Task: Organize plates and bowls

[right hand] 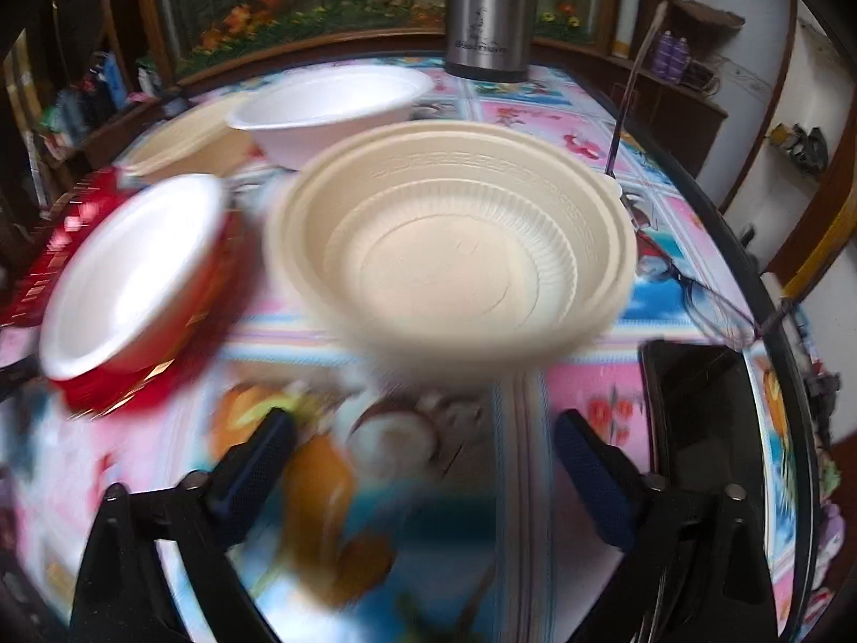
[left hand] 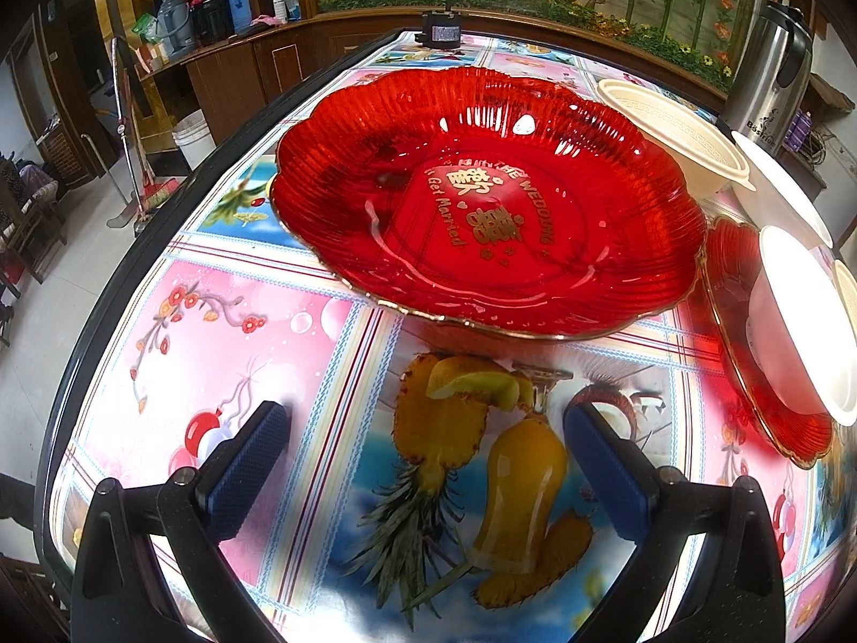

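While both my tongs hang with jaws wide and nothing between them, a glossy printed tablecloth (left hand: 278,321) lies below. Ahead of my left gripper (left hand: 428,428) sits a big red plate (left hand: 482,214), translucent, ribbed, scalloped, gold-rimmed, with gold lettering. Beside it a smaller red plate (left hand: 750,375) carries a smooth white bowl (left hand: 792,321). Ahead of my right gripper (right hand: 423,439) sits a cream bowl (right hand: 455,252), round, matte, fluted inside, blurred. Behind it stand another white bowl (right hand: 332,107) and a steel flask (right hand: 487,10).
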Tool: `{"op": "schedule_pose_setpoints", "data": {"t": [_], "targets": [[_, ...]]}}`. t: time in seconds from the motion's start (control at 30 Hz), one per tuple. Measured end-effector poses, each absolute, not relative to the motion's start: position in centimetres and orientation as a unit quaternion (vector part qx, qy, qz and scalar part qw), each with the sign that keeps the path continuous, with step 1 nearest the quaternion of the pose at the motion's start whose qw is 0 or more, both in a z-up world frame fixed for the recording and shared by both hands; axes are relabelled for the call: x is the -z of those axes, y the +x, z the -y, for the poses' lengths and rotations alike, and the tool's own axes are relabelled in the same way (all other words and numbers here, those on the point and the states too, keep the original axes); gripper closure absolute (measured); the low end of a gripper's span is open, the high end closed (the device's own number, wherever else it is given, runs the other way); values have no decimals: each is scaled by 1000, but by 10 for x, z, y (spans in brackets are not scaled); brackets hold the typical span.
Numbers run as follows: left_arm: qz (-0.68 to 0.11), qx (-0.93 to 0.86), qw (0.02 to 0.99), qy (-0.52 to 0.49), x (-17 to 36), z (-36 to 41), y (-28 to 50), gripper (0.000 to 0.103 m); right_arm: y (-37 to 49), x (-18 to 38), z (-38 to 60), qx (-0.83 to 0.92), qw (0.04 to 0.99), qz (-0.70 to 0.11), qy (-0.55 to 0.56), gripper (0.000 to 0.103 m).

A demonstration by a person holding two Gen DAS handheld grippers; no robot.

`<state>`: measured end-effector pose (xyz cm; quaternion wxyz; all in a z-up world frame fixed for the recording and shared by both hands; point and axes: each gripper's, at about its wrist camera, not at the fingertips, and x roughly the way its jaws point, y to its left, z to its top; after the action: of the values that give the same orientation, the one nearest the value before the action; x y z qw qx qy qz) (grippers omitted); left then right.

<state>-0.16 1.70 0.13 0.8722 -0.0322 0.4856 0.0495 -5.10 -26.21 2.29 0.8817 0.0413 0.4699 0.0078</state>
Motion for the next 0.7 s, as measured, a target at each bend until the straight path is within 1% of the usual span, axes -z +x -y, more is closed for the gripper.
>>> {"op": "schedule_pose_setpoints", "data": {"t": [0.1, 0.17, 0.23, 0.27, 0.33, 0.37, 0.4, 0.5, 0.57, 0.6, 0.63, 0.67, 0.7], "targets": [[-480, -43, 876, -28, -1, -17, 2, 0, -82, -57, 248, -130, 888, -433, 90, 6], [-480, -42, 876, -27, -1, -17, 2, 0, -86, -77, 228, -235, 871, -413, 120, 6], [-480, -41, 876, -27, -1, -18, 2, 0, -76, -85, 208, -288, 853, -412, 141, 6], [-480, -40, 876, -27, -1, -18, 2, 0, -65, -83, 194, -315, 836, -423, 152, 7], [-481, -40, 876, -27, -2, -17, 3, 0, -44, -72, 175, -337, 811, -448, 169, 25], [-481, -40, 876, -26, -2, -16, 2, 0, -31, -64, 163, -347, 796, -464, 176, 44], [-480, -40, 876, -26, -2, -16, 2, 0, -23, -56, 156, -346, 787, -478, 180, 50], [-481, -39, 876, -26, -2, -16, 4, 0, 4, -33, 143, -330, 768, -512, 200, 50], [-481, -39, 876, -26, -2, -16, 4, 0, 11, -32, 140, -276, 801, -505, 168, 51], [-481, -39, 876, -26, -1, -15, 4, 0, 11, -40, 140, -223, 838, -483, 124, 56], [-481, -39, 876, -26, -1, -16, 4, 0, 10, -50, 145, -171, 869, -455, 89, 57], [-481, -39, 876, -26, -1, -16, 4, 0, 7, -61, 150, -118, 898, -419, 64, 54], [-481, -39, 876, -26, -1, -16, 4, 0, 5, -66, 154, -108, 906, -404, 67, 53]]}}
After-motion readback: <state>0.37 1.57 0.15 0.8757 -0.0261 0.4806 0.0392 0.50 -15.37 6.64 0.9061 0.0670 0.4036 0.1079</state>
